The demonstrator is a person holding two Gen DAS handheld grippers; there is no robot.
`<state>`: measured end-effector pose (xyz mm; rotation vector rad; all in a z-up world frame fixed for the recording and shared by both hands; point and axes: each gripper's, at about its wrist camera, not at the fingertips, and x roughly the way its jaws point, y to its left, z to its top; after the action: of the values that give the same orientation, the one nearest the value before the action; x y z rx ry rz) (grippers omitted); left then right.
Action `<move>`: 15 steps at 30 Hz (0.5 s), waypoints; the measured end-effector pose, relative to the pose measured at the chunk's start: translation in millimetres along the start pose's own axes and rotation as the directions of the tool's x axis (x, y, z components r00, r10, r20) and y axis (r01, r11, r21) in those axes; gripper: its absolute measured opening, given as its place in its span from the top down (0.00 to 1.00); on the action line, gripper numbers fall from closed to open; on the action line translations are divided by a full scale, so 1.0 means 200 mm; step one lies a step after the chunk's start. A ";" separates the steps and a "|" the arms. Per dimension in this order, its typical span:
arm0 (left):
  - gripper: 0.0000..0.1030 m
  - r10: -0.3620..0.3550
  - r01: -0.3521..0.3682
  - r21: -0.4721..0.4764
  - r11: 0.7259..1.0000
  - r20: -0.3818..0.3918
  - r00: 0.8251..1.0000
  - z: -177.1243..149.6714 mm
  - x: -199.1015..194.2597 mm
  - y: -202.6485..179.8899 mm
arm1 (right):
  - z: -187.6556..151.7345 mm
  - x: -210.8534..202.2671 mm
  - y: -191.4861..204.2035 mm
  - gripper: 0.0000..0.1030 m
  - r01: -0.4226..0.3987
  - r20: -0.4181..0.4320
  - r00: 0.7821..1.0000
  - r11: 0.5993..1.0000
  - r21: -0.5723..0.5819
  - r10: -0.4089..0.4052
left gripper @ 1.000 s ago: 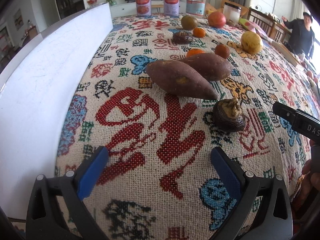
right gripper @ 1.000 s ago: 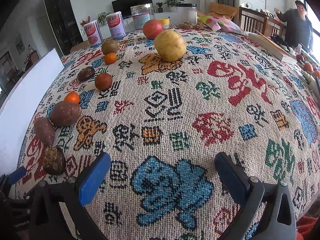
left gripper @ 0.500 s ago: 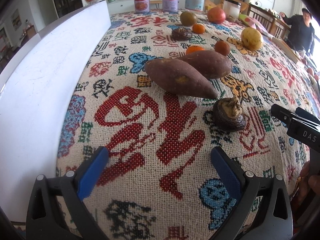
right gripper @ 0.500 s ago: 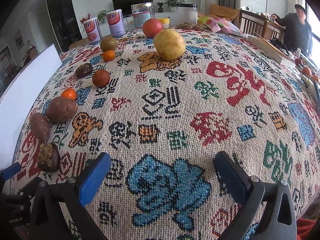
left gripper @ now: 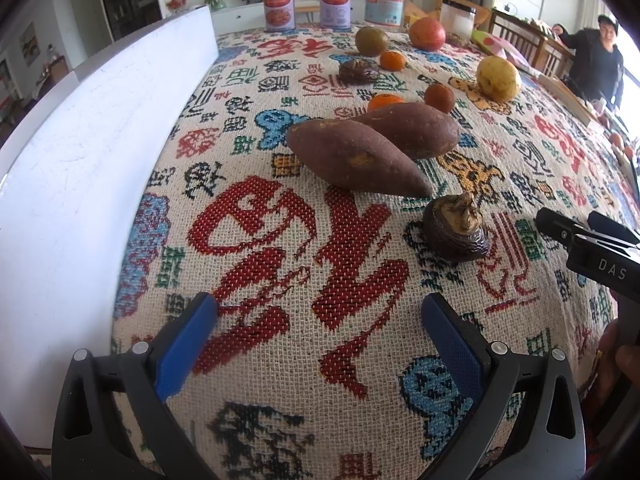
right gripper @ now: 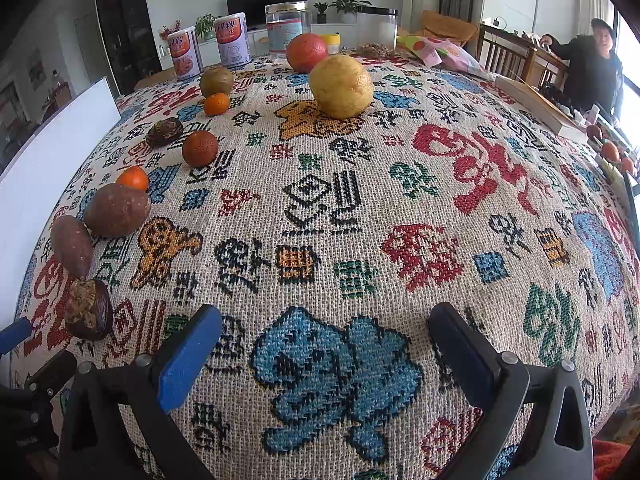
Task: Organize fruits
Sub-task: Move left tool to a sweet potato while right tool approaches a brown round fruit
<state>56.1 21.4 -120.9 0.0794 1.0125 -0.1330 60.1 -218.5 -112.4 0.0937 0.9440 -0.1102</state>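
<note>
Two sweet potatoes [left gripper: 360, 156] [left gripper: 416, 130] lie side by side mid-table, with a dark wrinkled fruit [left gripper: 456, 230] in front of them. Behind them sit small oranges [left gripper: 384, 101] [left gripper: 392, 60], a brown round fruit [left gripper: 439, 97], a second dark wrinkled fruit [left gripper: 358, 71], a greenish fruit [left gripper: 371, 41], a red fruit [left gripper: 427, 33] and a yellow fruit [left gripper: 498, 78]. The yellow fruit [right gripper: 341, 86] and the row of fruits also show in the right wrist view. My left gripper [left gripper: 320, 336] is open and empty. My right gripper [right gripper: 326, 344] is open and empty.
A patterned woven cloth [right gripper: 400, 200] covers the table. A white board [left gripper: 80, 152] runs along the left edge. Two cans [left gripper: 278, 5] and jars [left gripper: 385, 4] stand at the far edge. A person [left gripper: 596, 60] sits at the far right.
Both grippers have shifted slightly; the right gripper's tip has come a little further into the left wrist view. Both stay open. No fruit has moved.
</note>
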 end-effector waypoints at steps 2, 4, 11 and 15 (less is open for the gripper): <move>0.01 -0.003 0.003 -0.001 1.000 -0.018 1.000 0.02 -0.01 0.03 | 0.00 0.00 0.00 0.00 0.000 0.000 1.000 1.000 0.000 0.000; 0.01 0.071 -0.071 0.015 0.997 -0.011 0.997 0.02 -0.02 0.04 | 0.00 0.00 0.00 0.00 0.000 0.000 1.000 1.000 -0.001 0.000; 0.01 0.164 -0.172 0.102 0.980 0.081 0.983 0.07 -0.20 -0.04 | 0.00 0.00 0.00 0.00 0.001 0.000 1.000 1.000 0.000 -0.001; 0.01 -0.001 0.000 0.022 1.000 0.012 1.000 0.12 -0.19 0.03 | 0.00 0.00 0.00 0.00 0.000 -0.001 1.000 1.000 0.000 0.000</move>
<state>57.3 26.7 -75.2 0.0981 0.9995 -0.1448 60.0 -217.7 -112.6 0.0936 0.9446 -0.1105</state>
